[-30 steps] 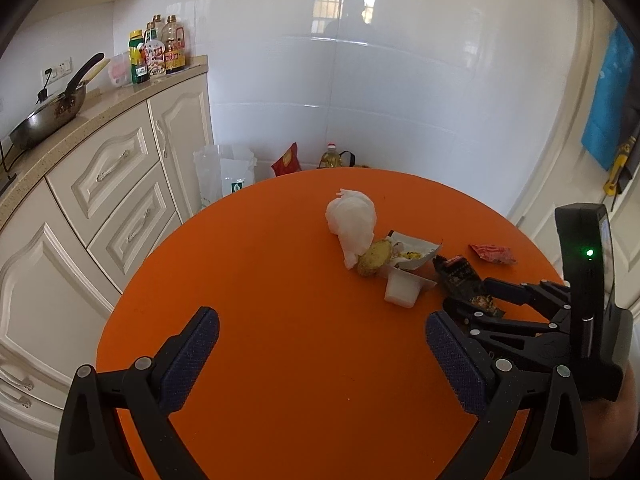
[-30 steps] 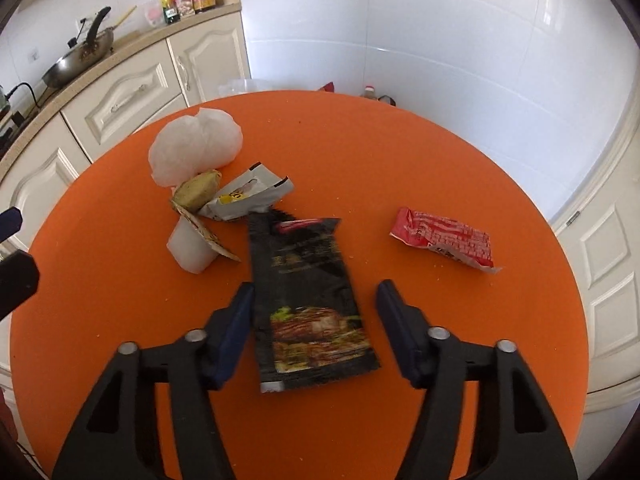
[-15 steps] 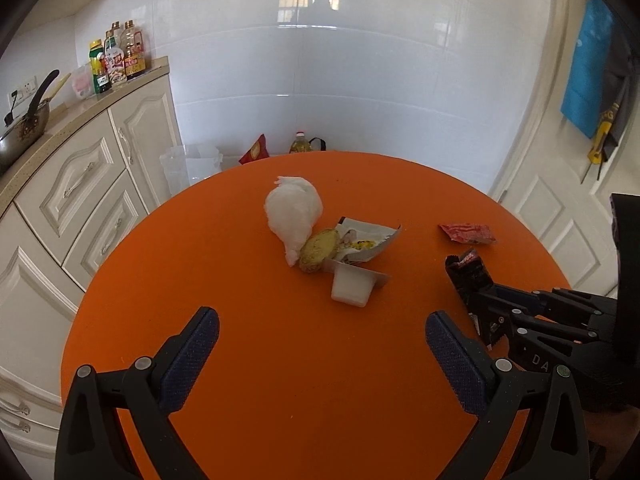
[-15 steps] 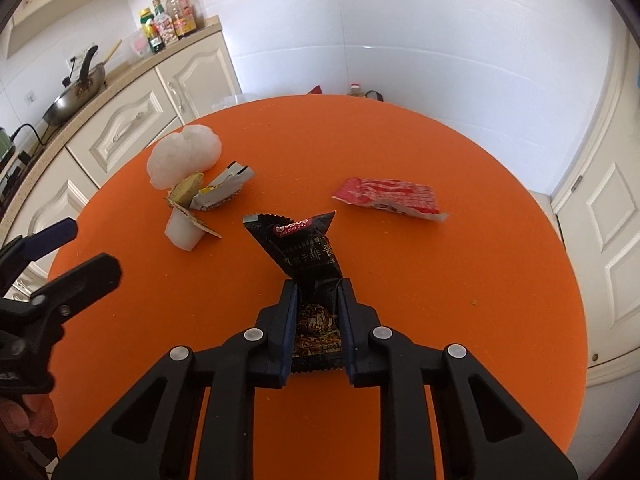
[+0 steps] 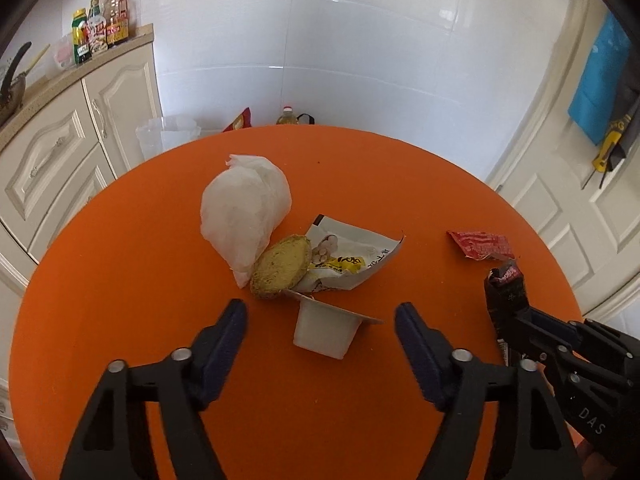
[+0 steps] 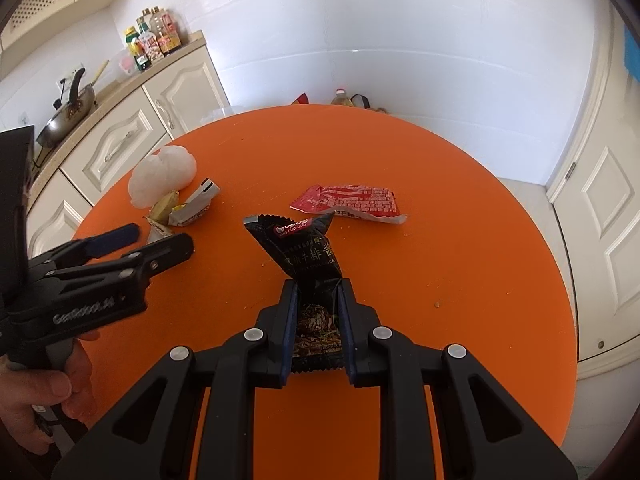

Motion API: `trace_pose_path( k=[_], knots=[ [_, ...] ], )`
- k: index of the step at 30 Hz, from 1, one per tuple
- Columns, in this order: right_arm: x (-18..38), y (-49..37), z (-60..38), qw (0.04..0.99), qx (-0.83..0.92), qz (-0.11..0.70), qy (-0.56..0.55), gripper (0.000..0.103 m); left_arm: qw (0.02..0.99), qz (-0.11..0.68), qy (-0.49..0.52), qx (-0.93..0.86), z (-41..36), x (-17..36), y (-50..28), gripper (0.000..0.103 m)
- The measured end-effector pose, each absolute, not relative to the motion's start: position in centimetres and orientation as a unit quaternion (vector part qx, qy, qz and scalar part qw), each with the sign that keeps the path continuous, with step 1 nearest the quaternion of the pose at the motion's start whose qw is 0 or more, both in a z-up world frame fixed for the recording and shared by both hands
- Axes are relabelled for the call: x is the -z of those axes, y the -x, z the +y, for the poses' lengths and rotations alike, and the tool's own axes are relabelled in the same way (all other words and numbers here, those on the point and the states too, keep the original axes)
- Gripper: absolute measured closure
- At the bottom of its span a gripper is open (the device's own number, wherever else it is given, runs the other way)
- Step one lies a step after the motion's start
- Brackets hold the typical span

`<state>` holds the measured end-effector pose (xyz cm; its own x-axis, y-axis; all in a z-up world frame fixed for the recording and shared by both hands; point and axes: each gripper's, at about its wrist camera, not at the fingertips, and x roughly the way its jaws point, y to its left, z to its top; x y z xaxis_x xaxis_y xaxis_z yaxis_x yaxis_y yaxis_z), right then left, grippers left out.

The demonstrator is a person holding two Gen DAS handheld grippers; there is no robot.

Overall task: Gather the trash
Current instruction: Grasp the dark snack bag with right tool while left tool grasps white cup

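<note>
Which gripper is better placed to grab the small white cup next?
Left. The left gripper is open with the white cup between its fingers, while the right gripper is shut on the black packet.

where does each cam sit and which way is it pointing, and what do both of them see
Left wrist: rides the left gripper, low over the near edge of the orange table, facing the white cup, cookie and white bag; its own open fingers show, with the right gripper at right.
Right wrist: rides the right gripper, facing across the table toward the tiled wall; its fingers are shut on the black sachet, with the left gripper and the person's left hand at left.
Shared: table, white bag, red wrapper, black sachet, counter bottles.
</note>
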<state>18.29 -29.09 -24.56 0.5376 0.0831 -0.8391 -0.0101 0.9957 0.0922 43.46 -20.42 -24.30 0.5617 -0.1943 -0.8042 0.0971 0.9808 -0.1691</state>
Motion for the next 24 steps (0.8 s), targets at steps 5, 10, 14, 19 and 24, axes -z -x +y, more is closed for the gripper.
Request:
trace_pose_path(
  k=[5, 10, 14, 19, 24],
  knots=[
    [24.2, -17.5, -29.0, 0.877, -0.025, 0.478, -0.039, 0.084, 0.885, 0.453, 0.061, 0.091, -19.7, 24.8, -43.3, 0.065],
    [23.7, -16.4, -28.4, 0.878, -0.028, 0.476, -0.038, 0.084, 0.885, 0.448, 0.078, 0.096, -17.6, 25.1, -42.2, 0.065],
    [22.7, -15.1, -27.8, 0.882, -0.033, 0.468, -0.042, 0.084, 0.891, 0.436, 0.081, 0.095, -15.8, 24.4, -41.3, 0.066],
    [20.8, -13.2, -27.0, 0.891, -0.036, 0.450, -0.039, 0.084, 0.904, 0.409, 0.078, 0.099, -15.5, 22.9, -38.9, 0.066],
    [18.4, -10.9, -26.6, 0.903, -0.036, 0.428, -0.034, 0.084, 0.916, 0.379, 0.071, 0.109, -15.1, 21.0, -36.3, 0.066]
  ],
)
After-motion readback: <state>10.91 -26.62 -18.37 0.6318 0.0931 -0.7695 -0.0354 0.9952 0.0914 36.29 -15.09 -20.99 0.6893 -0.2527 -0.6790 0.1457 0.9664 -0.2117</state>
